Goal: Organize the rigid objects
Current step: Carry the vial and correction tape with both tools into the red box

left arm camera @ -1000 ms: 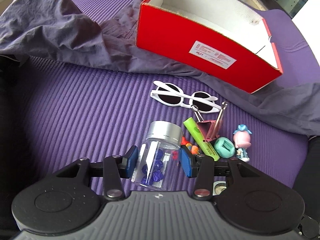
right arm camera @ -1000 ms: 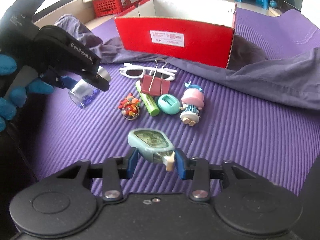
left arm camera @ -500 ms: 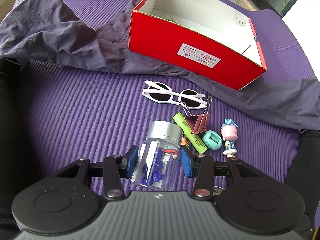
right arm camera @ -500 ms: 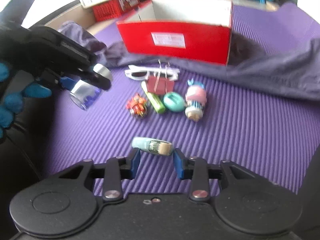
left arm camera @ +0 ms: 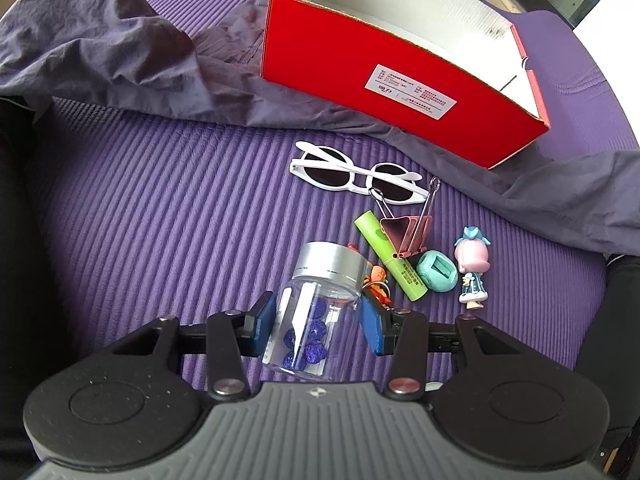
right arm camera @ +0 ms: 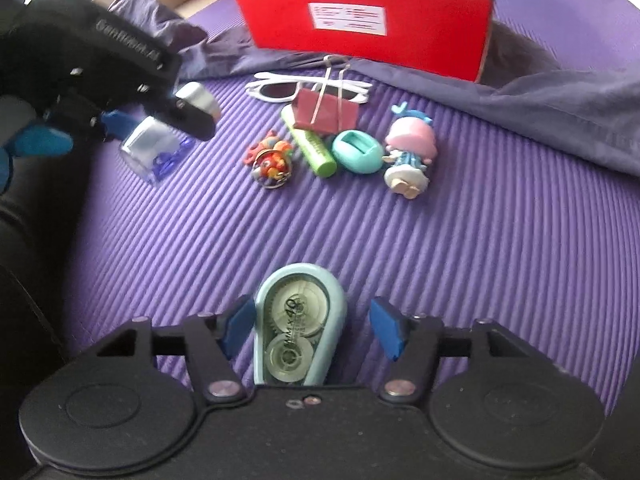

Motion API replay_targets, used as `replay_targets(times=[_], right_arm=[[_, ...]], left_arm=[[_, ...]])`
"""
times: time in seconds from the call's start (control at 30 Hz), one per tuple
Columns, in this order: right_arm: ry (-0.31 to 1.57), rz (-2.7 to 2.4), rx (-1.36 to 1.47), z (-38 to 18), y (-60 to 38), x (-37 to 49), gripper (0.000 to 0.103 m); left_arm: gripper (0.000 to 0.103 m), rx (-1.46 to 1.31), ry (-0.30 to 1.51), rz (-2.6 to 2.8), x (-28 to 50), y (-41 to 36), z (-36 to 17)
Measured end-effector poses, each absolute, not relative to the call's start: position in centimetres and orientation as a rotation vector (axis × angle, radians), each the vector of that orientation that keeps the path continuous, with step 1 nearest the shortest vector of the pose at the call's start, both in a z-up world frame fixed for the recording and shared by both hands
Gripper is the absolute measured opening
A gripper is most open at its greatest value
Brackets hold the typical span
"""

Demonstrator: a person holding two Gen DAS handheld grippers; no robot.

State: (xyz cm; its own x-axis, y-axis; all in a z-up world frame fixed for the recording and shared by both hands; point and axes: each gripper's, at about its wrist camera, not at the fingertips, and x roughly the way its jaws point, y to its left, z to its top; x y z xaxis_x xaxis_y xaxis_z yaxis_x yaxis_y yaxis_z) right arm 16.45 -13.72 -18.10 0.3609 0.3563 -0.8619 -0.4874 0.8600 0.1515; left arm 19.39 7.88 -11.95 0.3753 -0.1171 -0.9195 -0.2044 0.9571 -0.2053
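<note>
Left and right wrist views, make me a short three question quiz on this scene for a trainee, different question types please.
1. True or false: the left gripper is shut on the clear jar with the silver lid.
2. Multiple choice: the correction tape dispenser lies
A) inside the red box
B) between the fingers of the open right gripper
C) on top of the white sunglasses
3. Fill in: the pink binder clip rests partly on the green ____.

Key: 1 true; 2 B; 3 tube, seemingly a highlighter or glue stick.
</note>
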Motion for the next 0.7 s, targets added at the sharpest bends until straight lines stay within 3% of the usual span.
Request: replay_targets(times=[0.2,0.37,0.7], right_arm=[[1.041,0.557,-0.274,-18.5,-12.3,15.0,0.065],[1.028,0.547,-0.296,-18.5,-12.2,14.8,0.052],[1.005,0.514,-0.172,-15.4,-14.1,15.8,0.051]], left_arm=[[0.045,-0.309,1.198,0.064,19.5,8.0,-12.3],[0.045,-0.304,1.194,0.062,19.5,7.9,-12.0],[0.045,-0.301,1.168,0.051,19.1,7.6,-10.4]])
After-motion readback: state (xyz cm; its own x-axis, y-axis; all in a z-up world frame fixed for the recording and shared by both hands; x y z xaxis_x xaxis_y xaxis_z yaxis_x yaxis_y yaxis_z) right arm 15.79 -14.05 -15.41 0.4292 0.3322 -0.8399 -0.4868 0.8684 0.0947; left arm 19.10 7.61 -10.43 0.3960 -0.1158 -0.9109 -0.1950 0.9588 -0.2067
